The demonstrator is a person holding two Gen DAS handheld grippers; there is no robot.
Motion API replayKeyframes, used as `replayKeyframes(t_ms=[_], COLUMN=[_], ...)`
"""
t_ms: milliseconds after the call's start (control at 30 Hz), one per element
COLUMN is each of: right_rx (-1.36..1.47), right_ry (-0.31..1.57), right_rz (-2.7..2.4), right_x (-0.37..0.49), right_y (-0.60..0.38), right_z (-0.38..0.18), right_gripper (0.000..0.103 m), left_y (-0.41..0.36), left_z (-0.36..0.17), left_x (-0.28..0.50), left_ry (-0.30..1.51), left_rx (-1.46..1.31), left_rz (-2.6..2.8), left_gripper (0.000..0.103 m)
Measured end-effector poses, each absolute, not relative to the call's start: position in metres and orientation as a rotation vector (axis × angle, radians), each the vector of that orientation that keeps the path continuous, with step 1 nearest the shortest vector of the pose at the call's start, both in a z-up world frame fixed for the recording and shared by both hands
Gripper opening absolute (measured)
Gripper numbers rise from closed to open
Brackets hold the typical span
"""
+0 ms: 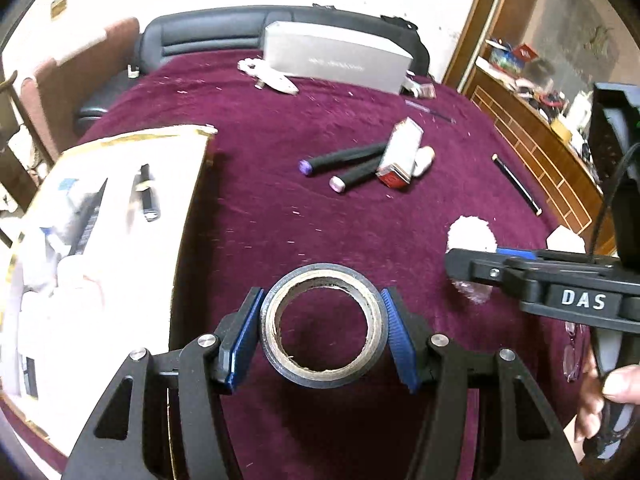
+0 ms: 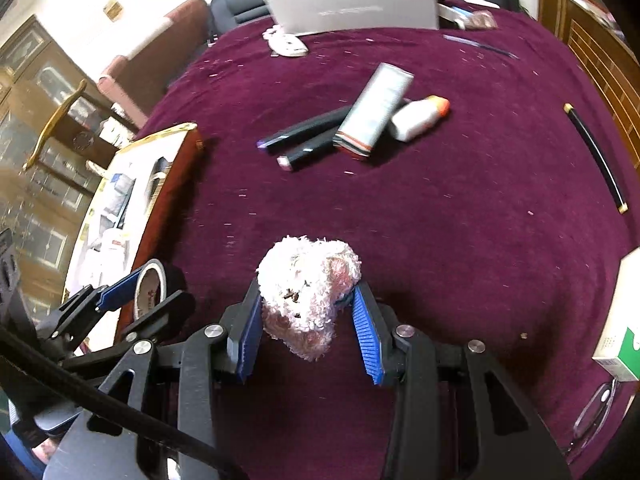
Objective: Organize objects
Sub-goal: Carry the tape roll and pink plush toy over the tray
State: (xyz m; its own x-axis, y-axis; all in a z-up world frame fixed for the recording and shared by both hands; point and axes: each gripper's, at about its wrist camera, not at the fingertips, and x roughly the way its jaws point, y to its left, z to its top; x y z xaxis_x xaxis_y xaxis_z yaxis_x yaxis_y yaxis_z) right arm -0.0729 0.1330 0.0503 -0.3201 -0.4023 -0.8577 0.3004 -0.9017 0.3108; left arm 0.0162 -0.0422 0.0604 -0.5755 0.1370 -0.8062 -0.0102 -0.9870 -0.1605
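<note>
Nearest, the left gripper [image 1: 324,336] is clamped on a roll of tape [image 1: 323,326], held clear above the maroon cloth [image 1: 280,220], while the right gripper [image 2: 306,320] pinches a fluffy pink toy [image 2: 308,296]. Both look mid-carry. Just left sits the open box [image 1: 192,200], the likely drop spot; each load must clear its rim before release. Farther off, 2 markers [image 1: 344,160] and a small carton [image 1: 400,154] await sorting.

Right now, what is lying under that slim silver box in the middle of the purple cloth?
Two black markers run under the silver box, coloured caps poking out. A white bottle lies beside it. Their far ends are covered.
</note>
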Motion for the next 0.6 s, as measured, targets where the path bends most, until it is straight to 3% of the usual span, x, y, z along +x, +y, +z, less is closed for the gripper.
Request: replayKeyframes(t_ms=[600], right_rx=[1.397], right_ry=[0.037], right_rz=[-2.094], right_x=[-0.051], right_y=[0.003], right_z=[0.063], right_gripper=[0.040], left_y=[-0.153], left_z=[0.068], left_x=[0.069], left_ry=[-0.348], left_rx=[-1.439], left_rz=[2.871], left_gripper=[0.053])
